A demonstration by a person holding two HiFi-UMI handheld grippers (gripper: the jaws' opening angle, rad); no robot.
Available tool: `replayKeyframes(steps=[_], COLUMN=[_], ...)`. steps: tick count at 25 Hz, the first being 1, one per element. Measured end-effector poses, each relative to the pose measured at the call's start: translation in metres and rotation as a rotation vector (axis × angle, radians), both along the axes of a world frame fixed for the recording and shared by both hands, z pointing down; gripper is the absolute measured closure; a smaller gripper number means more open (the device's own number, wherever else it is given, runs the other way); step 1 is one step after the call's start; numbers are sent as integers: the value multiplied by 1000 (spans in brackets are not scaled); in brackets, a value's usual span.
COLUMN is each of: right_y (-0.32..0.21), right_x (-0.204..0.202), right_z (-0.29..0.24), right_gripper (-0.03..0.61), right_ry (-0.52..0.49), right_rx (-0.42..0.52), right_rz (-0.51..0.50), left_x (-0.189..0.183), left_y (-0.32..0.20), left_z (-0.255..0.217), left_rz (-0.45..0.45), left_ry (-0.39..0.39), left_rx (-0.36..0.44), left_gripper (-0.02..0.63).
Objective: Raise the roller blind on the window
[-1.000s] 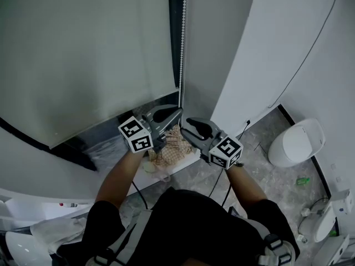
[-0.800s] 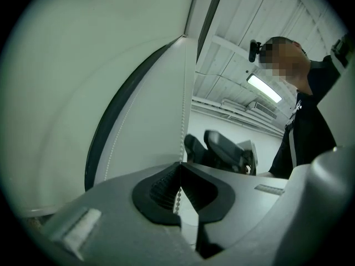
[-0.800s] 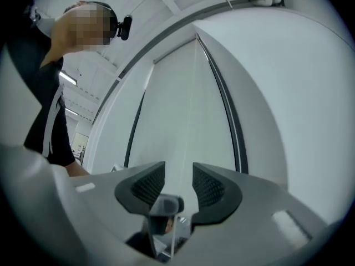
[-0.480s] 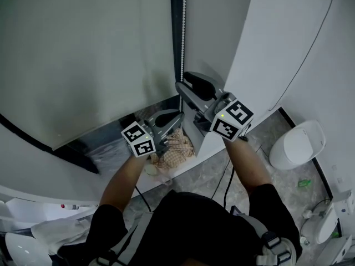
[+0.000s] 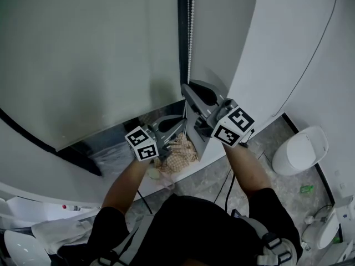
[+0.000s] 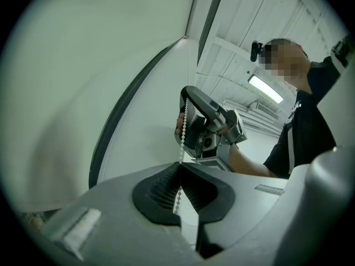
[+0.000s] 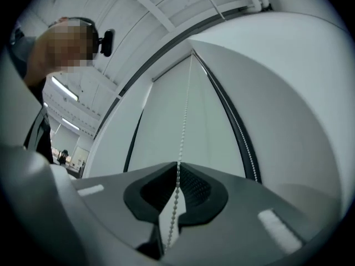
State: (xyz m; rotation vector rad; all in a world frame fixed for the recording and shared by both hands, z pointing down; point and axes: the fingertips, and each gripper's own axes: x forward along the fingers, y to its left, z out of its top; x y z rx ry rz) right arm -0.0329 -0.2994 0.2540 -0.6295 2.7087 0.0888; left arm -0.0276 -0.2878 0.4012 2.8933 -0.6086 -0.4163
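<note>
Head view, mate: blind (image 5: 83,54) hangs low over the window. What's gonna bite you?

— Left gripper (image 5: 181,122) is pinched on the chain (image 5: 190,32), and right gripper (image 5: 186,88) is closing on it higher up. Drop left before right bites and I'd bet the beads slip.

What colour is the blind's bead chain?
The bead chain is white, clearest in the right gripper view.

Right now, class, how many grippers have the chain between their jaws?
2. The left gripper, lower down, is shut on the chain. The right gripper, higher up the same chain, is closing its jaws with the chain between them. No gripper is hidden.
</note>
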Motion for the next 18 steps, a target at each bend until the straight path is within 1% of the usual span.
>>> replayKeyframes(steps=[3, 5, 8, 10, 12, 14, 15, 16, 17, 18], right_y=[8, 6, 5, 9, 13, 12, 10, 8, 6, 5], right_x=[-2, -7, -10, -9, -5, -2, -1, -1, 0, 2], right_z=[14, 41, 95, 124, 135, 136, 136, 136, 136, 137], right_gripper=[561, 560, 560, 560, 560, 560, 560, 560, 560, 560], right_ry=[67, 148, 239, 273, 277, 274, 280, 284, 284, 279], right_rx=[44, 44, -19, -52, -66, -70, -71, -73, -81, -90], right_rz=[35, 58, 49, 40, 38, 37, 36, 34, 30, 25], left_x=[5, 5, 5, 7, 9, 9, 9, 8, 5, 1], left_y=[1, -4, -2, 7, 13, 15, 15, 16, 18, 19], left_z=[13, 38, 91, 118, 129, 128, 126, 122, 117, 109], left_rz=[4, 0, 11, 27, 39, 46, 53, 66, 81, 92], left_ry=[-23, -53, -106, -161, -193, -212, -228, -244, -254, -253], left_rx=[-19, -71, -178, -209, -209, -188, -168, -147, -127, -109], left_gripper=[609, 608, 609, 607, 607, 604, 575, 517, 486, 469])
